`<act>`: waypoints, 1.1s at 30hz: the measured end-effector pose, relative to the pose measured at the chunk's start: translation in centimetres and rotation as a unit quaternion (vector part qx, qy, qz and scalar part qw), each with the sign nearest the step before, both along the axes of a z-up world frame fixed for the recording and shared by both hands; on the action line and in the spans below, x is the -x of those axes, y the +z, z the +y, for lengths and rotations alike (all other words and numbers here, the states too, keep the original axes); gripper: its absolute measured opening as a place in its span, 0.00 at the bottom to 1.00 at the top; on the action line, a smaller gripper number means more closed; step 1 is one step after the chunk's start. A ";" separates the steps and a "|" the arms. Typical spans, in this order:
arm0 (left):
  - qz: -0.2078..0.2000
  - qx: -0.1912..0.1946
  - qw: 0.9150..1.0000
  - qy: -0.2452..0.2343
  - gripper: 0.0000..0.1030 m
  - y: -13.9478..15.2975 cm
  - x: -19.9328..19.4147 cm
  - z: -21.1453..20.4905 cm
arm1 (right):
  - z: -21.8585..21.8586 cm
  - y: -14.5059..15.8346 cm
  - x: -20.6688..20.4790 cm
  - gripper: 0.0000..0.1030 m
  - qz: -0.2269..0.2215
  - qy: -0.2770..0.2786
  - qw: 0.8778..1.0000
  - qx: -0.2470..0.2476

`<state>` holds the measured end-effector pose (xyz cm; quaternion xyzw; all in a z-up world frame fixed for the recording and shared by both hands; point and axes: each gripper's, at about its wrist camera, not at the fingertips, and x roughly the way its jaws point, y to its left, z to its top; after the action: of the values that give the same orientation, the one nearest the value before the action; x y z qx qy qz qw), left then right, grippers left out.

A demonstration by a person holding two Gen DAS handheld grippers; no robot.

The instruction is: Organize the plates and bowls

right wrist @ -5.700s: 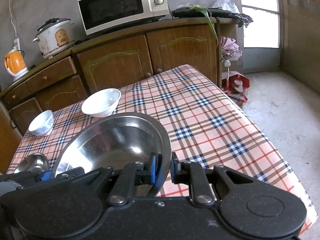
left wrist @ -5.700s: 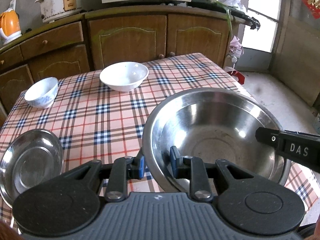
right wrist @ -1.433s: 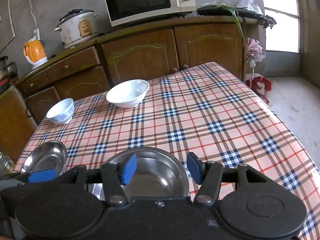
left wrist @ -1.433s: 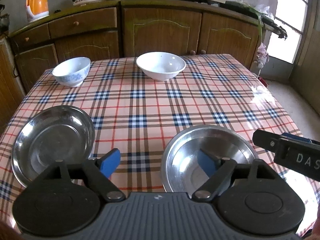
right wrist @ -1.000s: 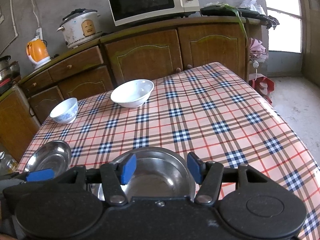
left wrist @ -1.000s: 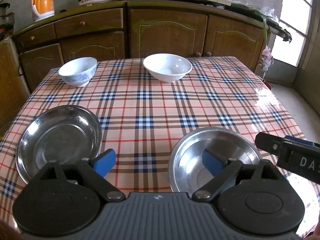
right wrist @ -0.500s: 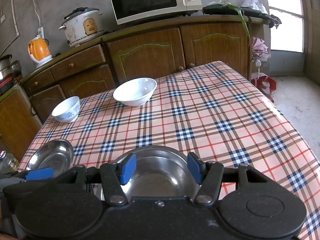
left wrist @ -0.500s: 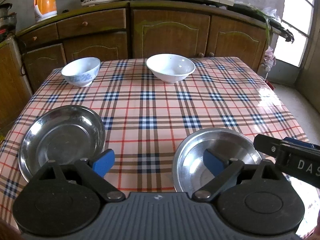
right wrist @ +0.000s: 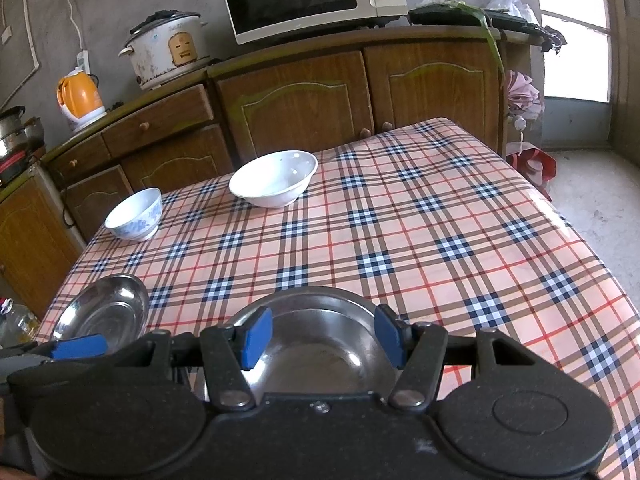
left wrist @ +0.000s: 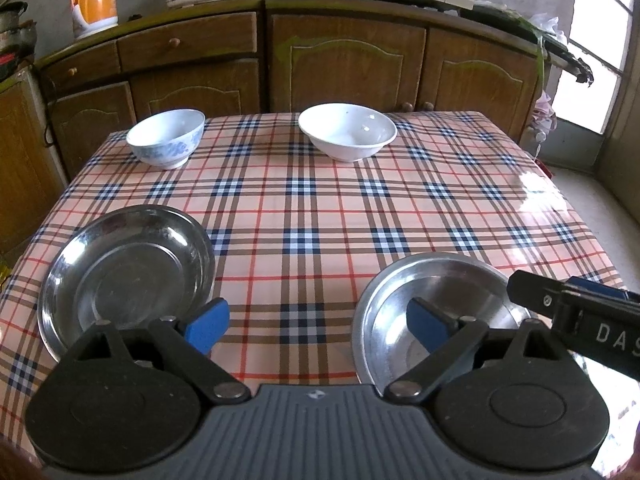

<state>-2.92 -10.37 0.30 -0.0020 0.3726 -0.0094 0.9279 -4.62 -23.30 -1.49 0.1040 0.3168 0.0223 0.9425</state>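
1. Both tools stand wide and hold nothing: the left gripper [left wrist: 318, 322] spreads its blue pads across the lower middle of the left view, and the right gripper [right wrist: 322, 338] does the same over the steel bowl [right wrist: 320, 344] at the bottom centre of the right view.
2. The task's 4 pieces sit apart on the plaid tablecloth [left wrist: 320, 216]: steel plate [left wrist: 124, 276] lower left, steel bowl lower right, blue-patterned bowl [left wrist: 166, 142] upper left, white bowl [left wrist: 347, 136] upper centre.
3. Risk: polished steel rims are thin and slick, so a pinch could likely slip or tip the dish.
4. Risk: the cloth looks glossy, probably vinyl; a nudged bowl may slide toward the near edge.
5. Risk: the 2 glazed bowls look ceramic, hard and brittle, so rough stacking on metal could chip them.
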 end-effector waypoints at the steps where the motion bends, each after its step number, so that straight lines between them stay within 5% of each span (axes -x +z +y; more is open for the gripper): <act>1: 0.000 0.000 1.000 0.000 0.95 0.0 0.0 0.0 | 0.0 0.0 0.0 0.67 0.000 0.000 1.000 0.000; 33: -0.011 0.008 1.000 0.007 0.96 1.4 -2.8 1.1 | 0.8 1.7 -3.2 0.68 -0.014 0.013 1.000 -0.001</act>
<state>-0.10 -9.29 1.73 -0.0120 0.3619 -0.0054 0.9321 -1.37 -22.46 0.22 0.1002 0.3051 0.0367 0.9463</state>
